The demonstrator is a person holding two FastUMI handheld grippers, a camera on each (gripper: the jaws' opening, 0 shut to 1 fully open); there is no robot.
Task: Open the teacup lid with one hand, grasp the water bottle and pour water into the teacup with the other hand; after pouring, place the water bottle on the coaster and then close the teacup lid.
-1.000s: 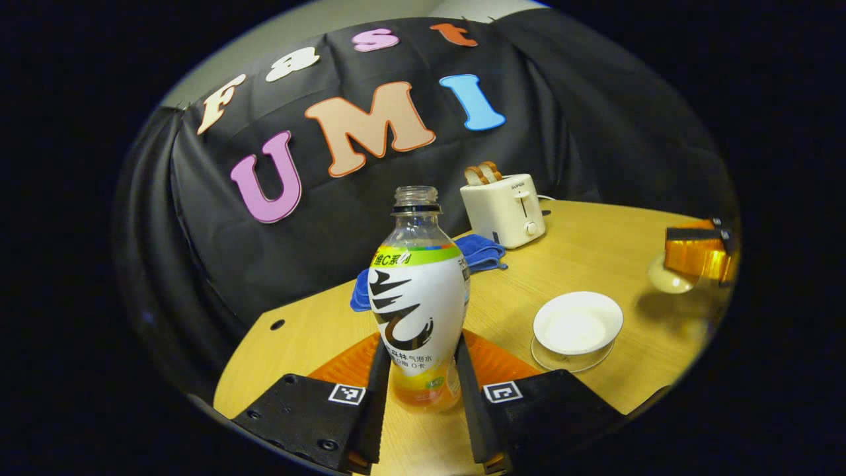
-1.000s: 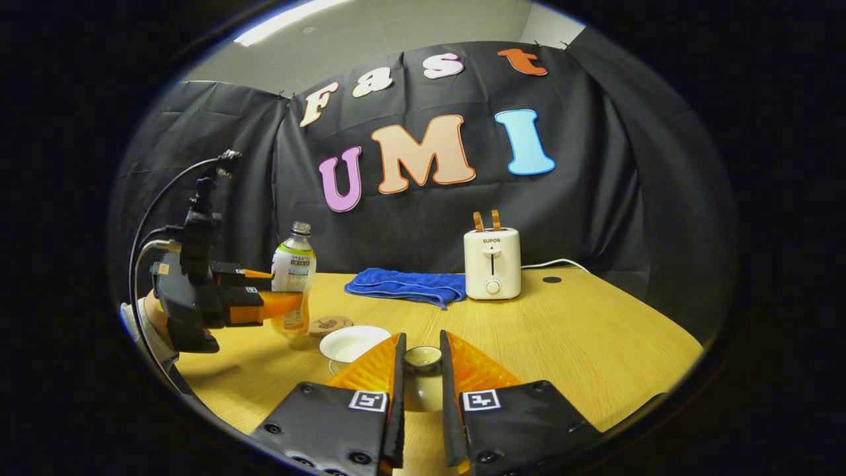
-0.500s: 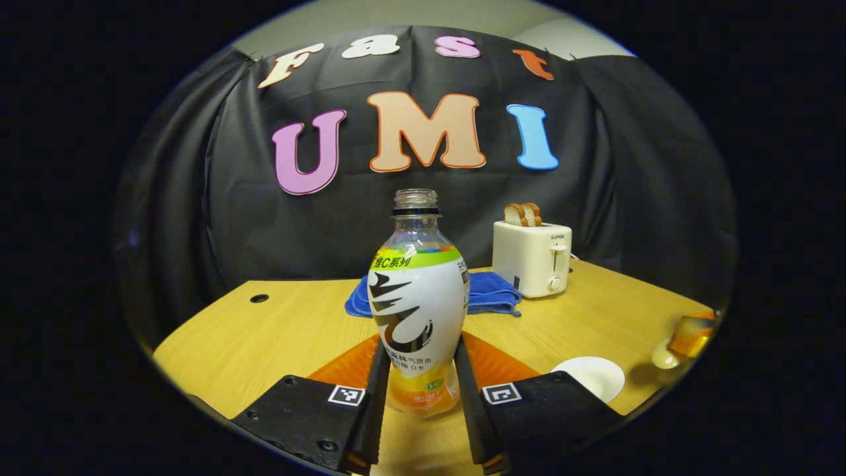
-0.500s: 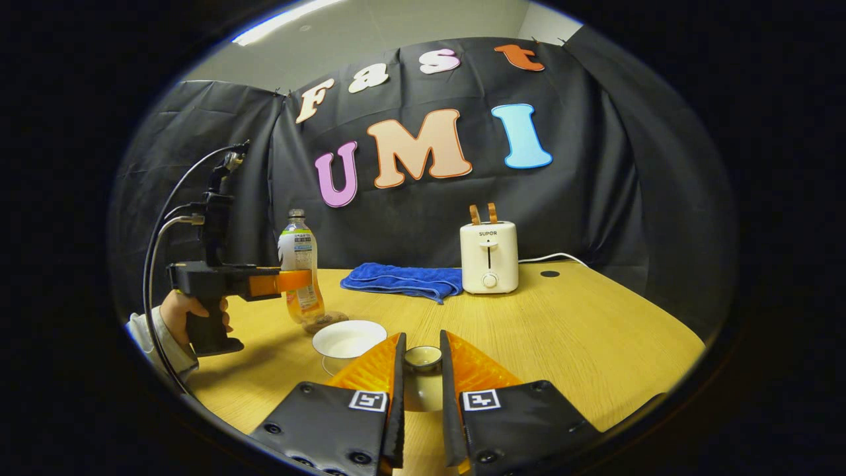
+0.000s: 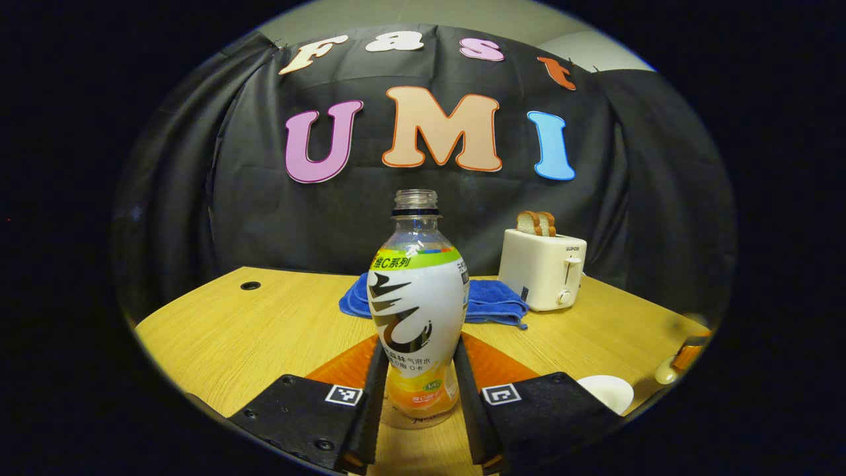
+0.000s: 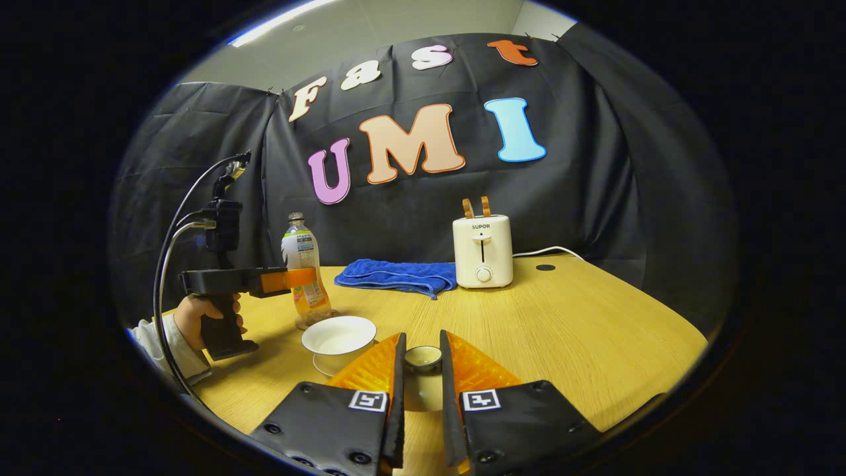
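We have lowered the bottle [image 5: 418, 317], upright, onto the coaster [image 6: 316, 322], the left gripper [image 5: 416, 390] pinching it. Our right gripper [image 6: 421, 370] pinches the lid [image 6: 423, 357] above the table [image 6: 562, 330], beside the open teacup [image 6: 338, 334].

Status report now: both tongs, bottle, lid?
Left tongs shut on bottle, upright over coaster. Right tongs shut on lid. Cup open. Nothing blocking.

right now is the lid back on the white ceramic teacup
No, the white ceramic teacup sits open on its saucer while the right gripper holds the small round lid between its fingers.
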